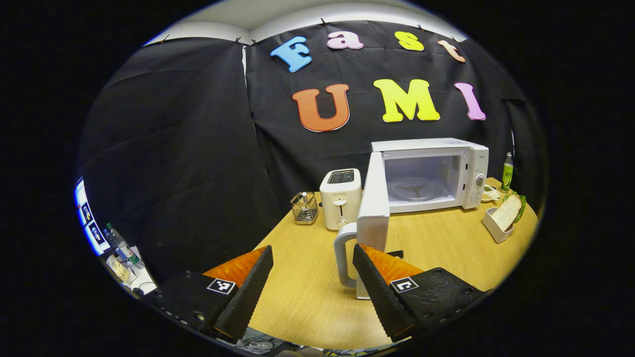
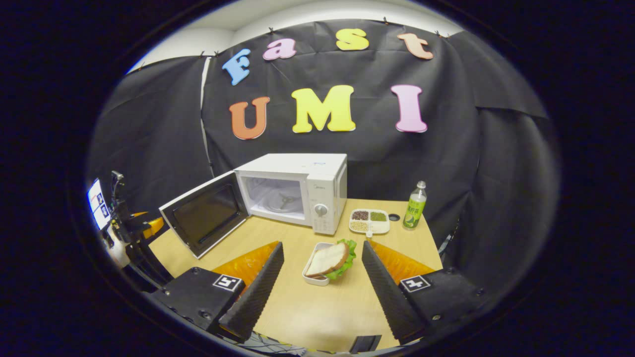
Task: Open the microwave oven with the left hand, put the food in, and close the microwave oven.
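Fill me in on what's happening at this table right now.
A person is working with two handheld grippers. The microwave stands on the wooden table with its door swung wide open and the turntable bare. The left gripper is open, its fingers either side of the door handle, not gripping it. The right gripper is open too, lined up on the sandwich in its white tray, not yet holding it. So the food is not in yet.
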Available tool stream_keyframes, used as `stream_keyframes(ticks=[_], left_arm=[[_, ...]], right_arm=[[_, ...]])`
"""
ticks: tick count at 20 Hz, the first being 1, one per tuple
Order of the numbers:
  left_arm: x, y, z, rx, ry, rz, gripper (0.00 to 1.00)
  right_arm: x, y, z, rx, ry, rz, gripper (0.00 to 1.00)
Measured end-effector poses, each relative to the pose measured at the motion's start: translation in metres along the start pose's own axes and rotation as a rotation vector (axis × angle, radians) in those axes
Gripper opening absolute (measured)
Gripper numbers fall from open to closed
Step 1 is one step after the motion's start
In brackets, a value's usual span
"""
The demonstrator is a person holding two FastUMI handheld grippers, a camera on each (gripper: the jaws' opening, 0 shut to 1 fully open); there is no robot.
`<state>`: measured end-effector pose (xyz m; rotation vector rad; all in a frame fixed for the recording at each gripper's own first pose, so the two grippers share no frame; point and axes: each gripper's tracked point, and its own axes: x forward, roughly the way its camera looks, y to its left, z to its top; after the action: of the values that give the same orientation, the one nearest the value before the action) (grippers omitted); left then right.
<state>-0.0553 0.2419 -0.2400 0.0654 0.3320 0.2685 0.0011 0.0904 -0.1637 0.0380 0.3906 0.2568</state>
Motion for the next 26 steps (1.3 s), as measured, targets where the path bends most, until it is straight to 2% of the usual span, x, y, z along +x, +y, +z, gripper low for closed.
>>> stream_keyframes(ticks=[1,7,11,12,17,18,19,20,21,22,23,24,25,26], left_arm=[[-0.006,-0.007,0.004,-0.007,-0.008,-0.014,0.97],[-0.036,-0.049,0.04,-0.111,-0.054,-0.04,0.97],[-0.048,-0.077,0.062,-0.094,-0.06,-0.028,0.97],[-0.051,-0.084,0.066,-0.098,-0.057,-0.022,0.98],[-0.063,-0.121,0.078,-0.132,-0.034,0.024,0.97],[-0.066,-0.127,0.08,-0.126,-0.031,0.037,0.98],[-0.068,-0.133,0.081,-0.121,-0.025,0.043,0.98],[-0.069,-0.14,0.082,-0.118,-0.017,0.044,0.97],[-0.071,-0.145,0.083,-0.116,-0.014,0.046,0.98],[-0.071,-0.15,0.085,-0.114,-0.01,0.05,0.98],[-0.072,-0.154,0.086,-0.11,-0.007,0.05,0.98],[-0.072,-0.158,0.087,-0.105,-0.006,0.043,0.97],[-0.073,-0.162,0.089,-0.095,-0.005,0.04,0.98],[-0.073,-0.163,0.089,-0.085,-0.005,0.036,0.98]], right_arm=[[0.008,-0.007,-0.008,0.03,0.026,0.0,1.0],[0.07,-0.041,-0.057,0.229,0.188,0.044,0.97],[0.118,-0.051,-0.083,0.331,0.286,0.132,0.97],[0.131,-0.053,-0.087,0.36,0.309,0.156,0.86],[0.171,-0.048,-0.099,0.491,0.436,0.307,0.8],[0.179,-0.047,-0.102,0.504,0.459,0.323,0.89],[0.187,-0.048,-0.104,0.518,0.482,0.336,0.77],[0.193,-0.049,-0.106,0.536,0.513,0.344,0.84],[0.199,-0.049,-0.106,0.567,0.532,0.358,0.7],[0.202,-0.049,-0.106,0.605,0.551,0.365,0.79],[0.204,-0.046,-0.104,0.643,0.571,0.386,0.65],[0.203,-0.043,-0.104,0.674,0.591,0.403,0.68],[0.203,-0.042,-0.103,0.699,0.604,0.411,0.52],[0.203,-0.038,-0.101,0.715,0.611,0.419,0.46]])
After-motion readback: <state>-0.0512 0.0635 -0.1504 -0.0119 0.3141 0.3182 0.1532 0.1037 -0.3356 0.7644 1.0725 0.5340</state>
